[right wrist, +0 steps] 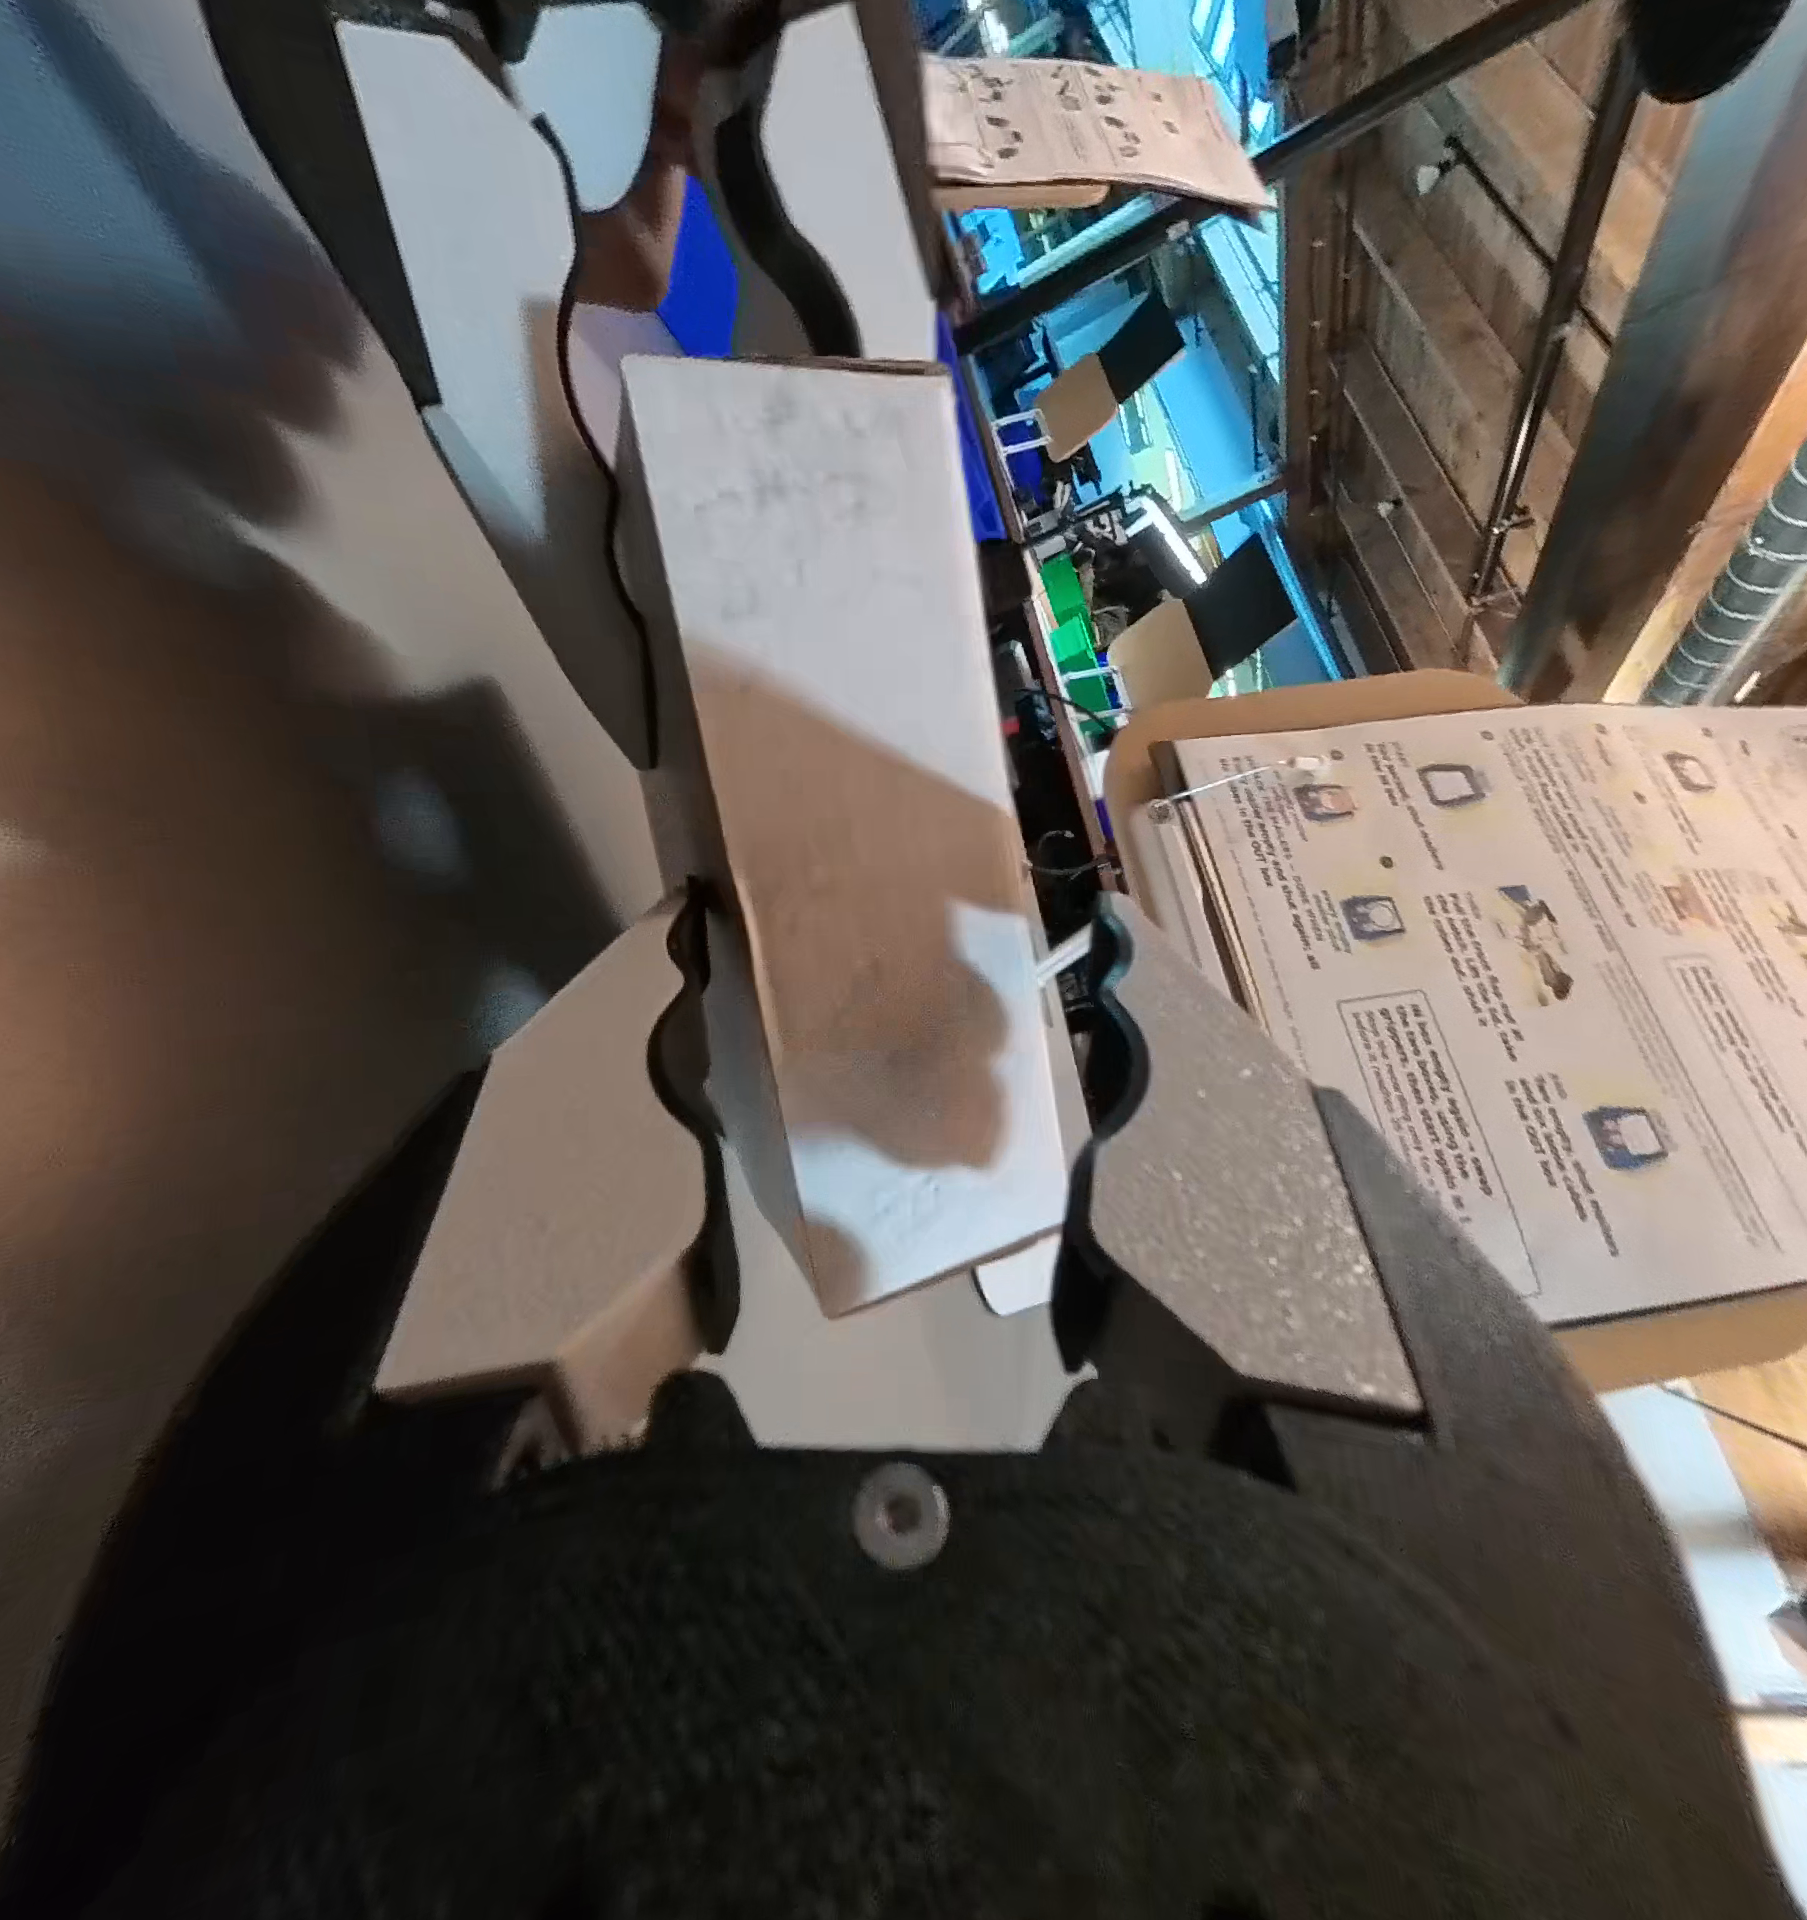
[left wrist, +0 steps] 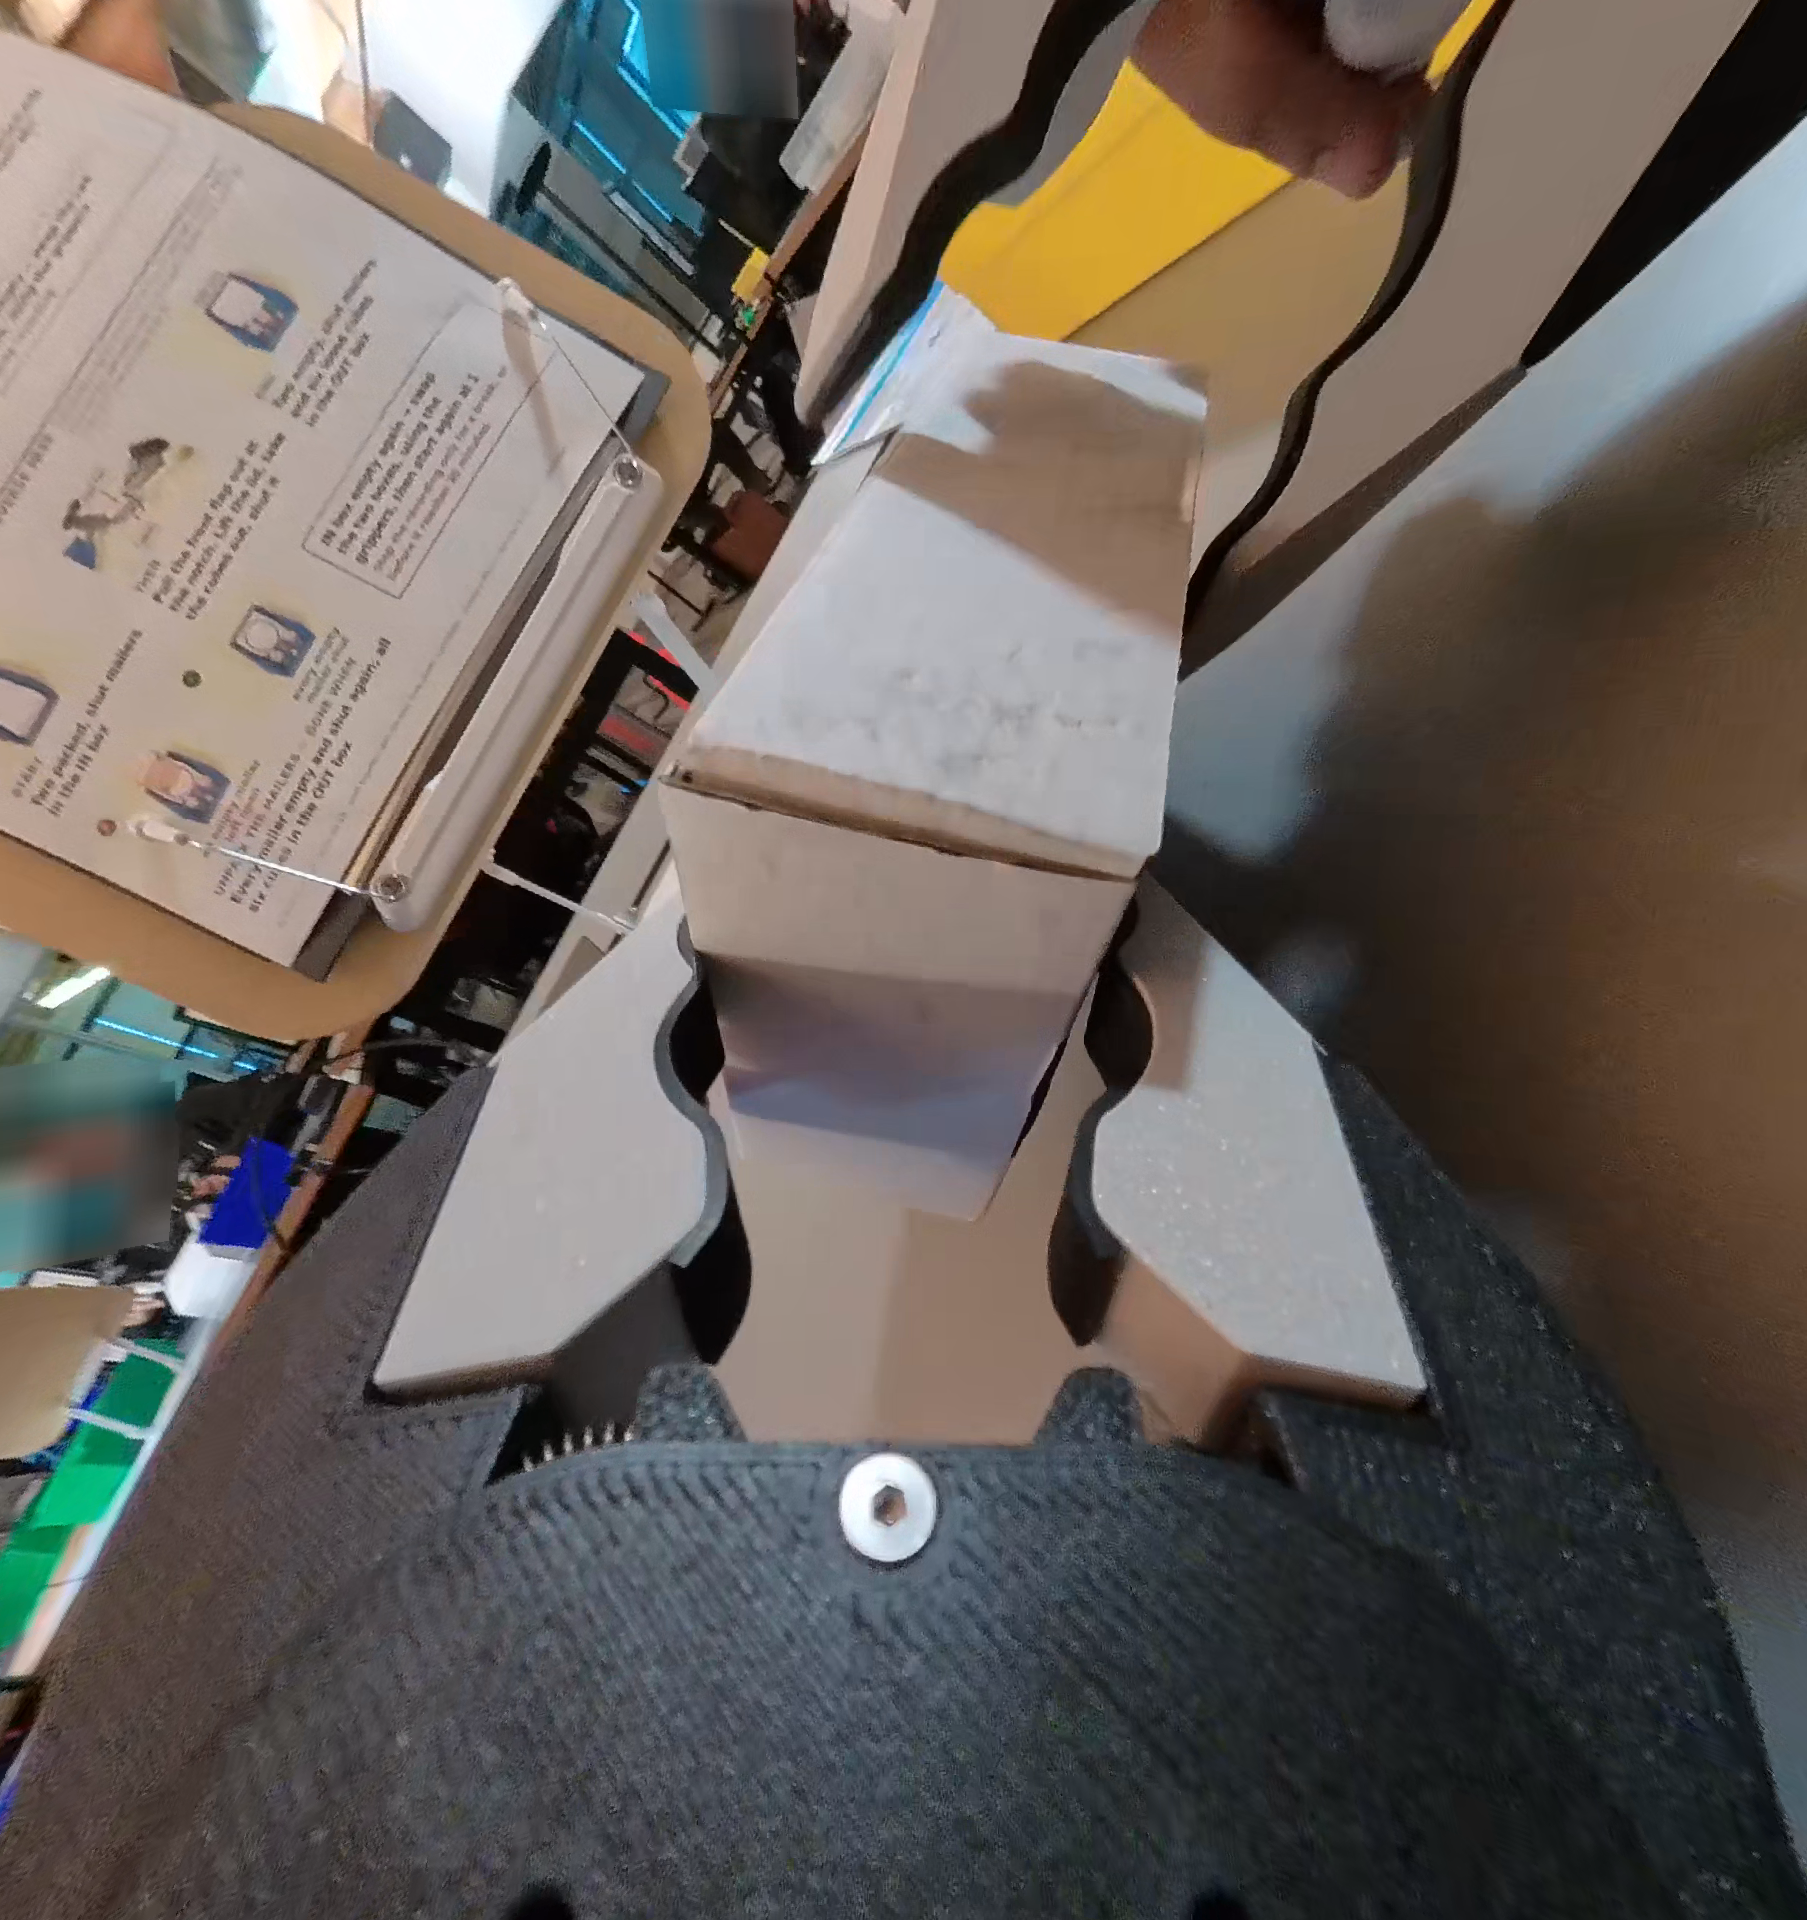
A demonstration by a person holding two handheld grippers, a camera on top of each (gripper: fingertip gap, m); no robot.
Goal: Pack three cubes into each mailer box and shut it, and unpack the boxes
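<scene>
Overhead, instruction sheet [right wrist: 1501,997] beside white mailer box [left wrist: 940,727]; both grippers clamp box ends.

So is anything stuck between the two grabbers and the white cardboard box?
Nothing visible is. The white cardboard mailer box sits straight between the left gripper fingers at one end and the right gripper fingers at the other, held off the table. No cube or flap blocks either.

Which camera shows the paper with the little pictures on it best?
The left wrist view shows the instruction sheet best: it is large and fairly sharp on its tan board, with a clear bar along one edge. The right wrist view also shows the sheet, but blurrier and cut off at the picture's edge.
</scene>
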